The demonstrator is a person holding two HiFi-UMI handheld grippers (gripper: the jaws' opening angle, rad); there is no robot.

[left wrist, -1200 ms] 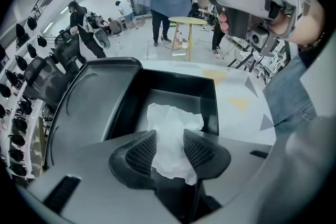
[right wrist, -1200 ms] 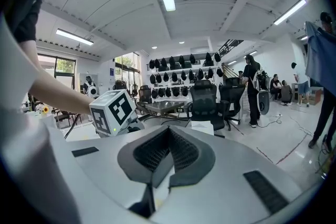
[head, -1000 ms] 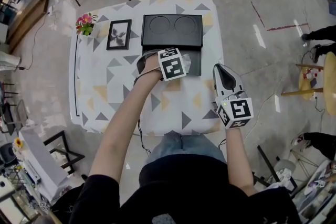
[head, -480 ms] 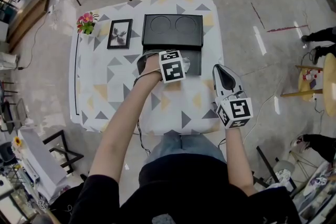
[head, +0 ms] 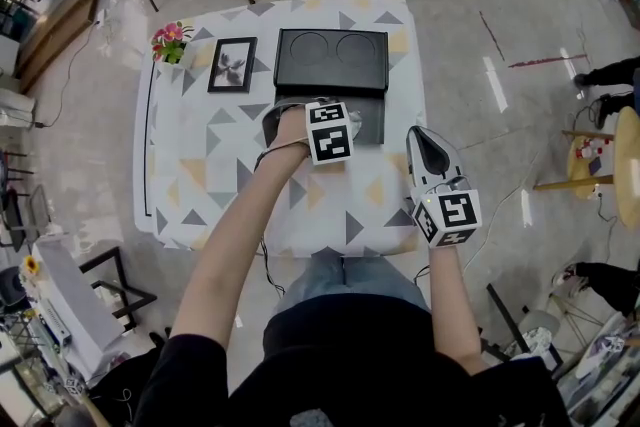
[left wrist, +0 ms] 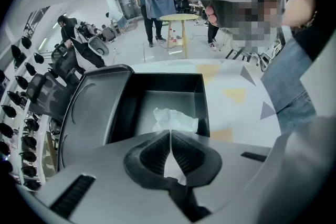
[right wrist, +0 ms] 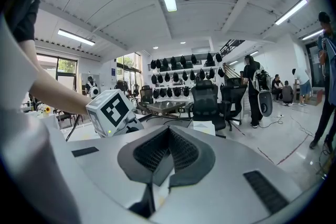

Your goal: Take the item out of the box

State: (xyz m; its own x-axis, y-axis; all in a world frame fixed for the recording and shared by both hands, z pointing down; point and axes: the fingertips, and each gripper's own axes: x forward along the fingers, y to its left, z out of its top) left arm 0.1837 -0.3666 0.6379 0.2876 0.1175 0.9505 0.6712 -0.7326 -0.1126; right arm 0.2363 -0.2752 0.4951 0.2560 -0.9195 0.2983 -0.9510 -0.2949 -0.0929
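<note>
- Left gripper [left wrist: 170, 135], low centre of frame, has its jaws pinched on the white crumpled item [left wrist: 176, 119].
- Item grabbed but not yet out: it lies inside the black box [left wrist: 202, 93], mid-frame.
- Lift-out looks to be what's left.

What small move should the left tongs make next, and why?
Probably a short lift straight up. The left tongs are closing, their pads already pinching the crumpled white paper, which lies inside the open black box. Raising it should bring it clear of the box walls.
</note>
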